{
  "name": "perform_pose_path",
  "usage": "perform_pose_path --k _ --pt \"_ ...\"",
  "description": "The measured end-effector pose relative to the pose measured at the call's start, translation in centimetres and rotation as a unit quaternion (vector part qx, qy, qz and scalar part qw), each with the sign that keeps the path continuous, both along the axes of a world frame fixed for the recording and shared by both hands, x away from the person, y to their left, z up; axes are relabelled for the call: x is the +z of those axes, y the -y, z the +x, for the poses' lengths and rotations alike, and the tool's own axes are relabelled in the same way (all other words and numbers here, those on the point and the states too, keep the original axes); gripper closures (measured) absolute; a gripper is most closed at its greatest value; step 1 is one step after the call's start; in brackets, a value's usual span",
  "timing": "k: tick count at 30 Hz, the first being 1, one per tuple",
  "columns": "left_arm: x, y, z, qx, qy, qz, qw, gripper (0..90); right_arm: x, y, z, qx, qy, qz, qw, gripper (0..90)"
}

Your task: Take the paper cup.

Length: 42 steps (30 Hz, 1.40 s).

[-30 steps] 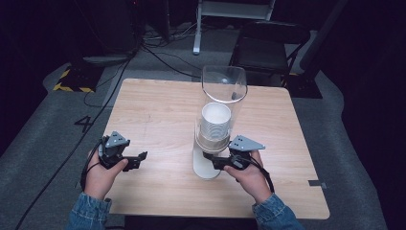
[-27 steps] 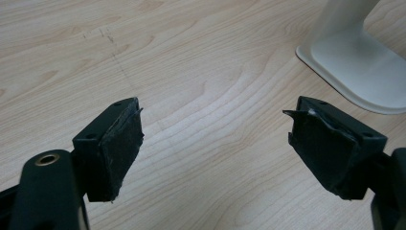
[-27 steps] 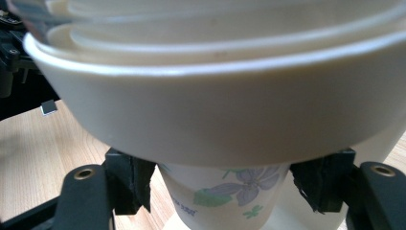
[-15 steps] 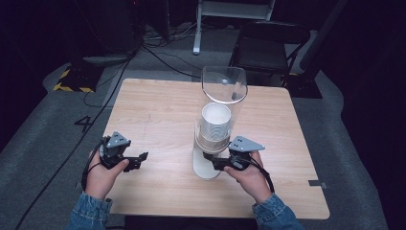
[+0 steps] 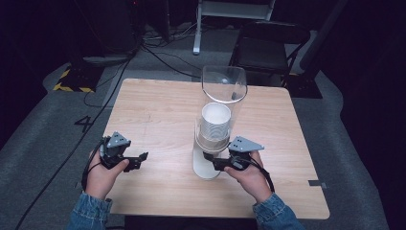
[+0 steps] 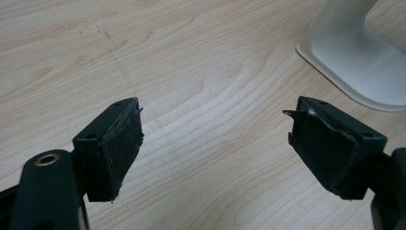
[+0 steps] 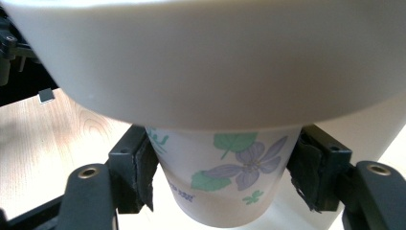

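A cup dispenser stands near the table's front middle: a clear tube [image 5: 224, 86] over a stack of white cups [image 5: 215, 122], on a white base [image 5: 203, 167]. From its white collar [image 7: 215, 57] hangs the lowest paper cup [image 7: 230, 187], printed with purple flowers and green leaves. My right gripper [image 5: 213, 160] reaches in from the right. Its jaws have just been closing, and both pads [image 7: 143, 177] now press on this cup's sides. My left gripper [image 5: 139, 158] rests low at the front left, open over bare wood [image 6: 215, 139]. The dispenser's base [image 6: 354, 57] lies off to its right.
The wooden table [image 5: 158, 110] has bare wood at the left and back. Behind it, on the grey floor, are a dark chair [image 5: 268, 48], cables [image 5: 158, 52] and a yellow-black striped mat [image 5: 72, 81].
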State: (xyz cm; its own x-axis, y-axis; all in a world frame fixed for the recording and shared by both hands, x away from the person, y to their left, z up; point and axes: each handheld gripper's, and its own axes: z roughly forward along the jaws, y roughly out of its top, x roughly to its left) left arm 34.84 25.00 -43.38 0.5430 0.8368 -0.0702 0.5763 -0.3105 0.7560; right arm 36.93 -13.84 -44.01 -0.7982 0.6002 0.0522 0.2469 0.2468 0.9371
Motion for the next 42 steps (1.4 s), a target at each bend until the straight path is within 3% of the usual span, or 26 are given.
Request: perform_pose_path --k 11,19,20,21,22,23,24,25,36,42 --pt "-0.1 0.0 0.0 0.001 -0.003 -0.002 1.0 18.7 -0.2 0.0 -0.2 -0.004 -0.006 -0.001 1.0 33.7" --pt "-0.1 0.0 0.0 0.001 -0.002 -0.001 1.0 18.7 -0.4 -0.1 0.0 -0.005 0.003 -0.007 1.0 34.1" --pt "-0.1 0.0 0.0 0.001 -0.001 -0.001 1.0 18.7 -0.6 -0.2 0.1 -0.004 -0.001 -0.03 0.9995 35.4" --pt "-0.1 0.0 0.0 0.001 -0.001 -0.001 1.0 18.7 -1.1 -0.3 0.2 -0.003 -0.015 -0.076 0.997 37.3" --pt "-0.1 0.0 0.0 0.001 -0.001 -0.001 1.0 18.7 -1.1 -0.3 0.2 -0.003 -0.015 -0.076 0.997 37.3" --pt "0.0 0.0 0.0 0.0 -0.001 -0.002 1.0 18.7 -3.1 -0.3 0.5 -0.004 -0.046 -0.11 0.9929 37.7" --pt "0.0 0.0 0.0 0.0 -0.001 -0.002 1.0 18.7 -3.1 -0.3 0.5 -0.004 -0.046 -0.11 0.9929 37.7" --pt "0.1 0.0 -0.1 0.002 0.001 -0.004 1.0 18.7 -3.8 -0.4 0.5 0.0 -0.048 -0.129 0.9904 37.5" --pt "-0.1 -0.1 0.0 0.003 -0.002 -0.004 1.0 18.7 -3.5 0.3 -0.2 0.017 -0.066 -0.129 0.9893 36.6" --pt "-0.2 -0.1 0.2 0.003 -0.003 -0.002 1.0 18.7 -2.9 1.4 -0.5 0.017 -0.067 -0.152 0.9859 36.2"
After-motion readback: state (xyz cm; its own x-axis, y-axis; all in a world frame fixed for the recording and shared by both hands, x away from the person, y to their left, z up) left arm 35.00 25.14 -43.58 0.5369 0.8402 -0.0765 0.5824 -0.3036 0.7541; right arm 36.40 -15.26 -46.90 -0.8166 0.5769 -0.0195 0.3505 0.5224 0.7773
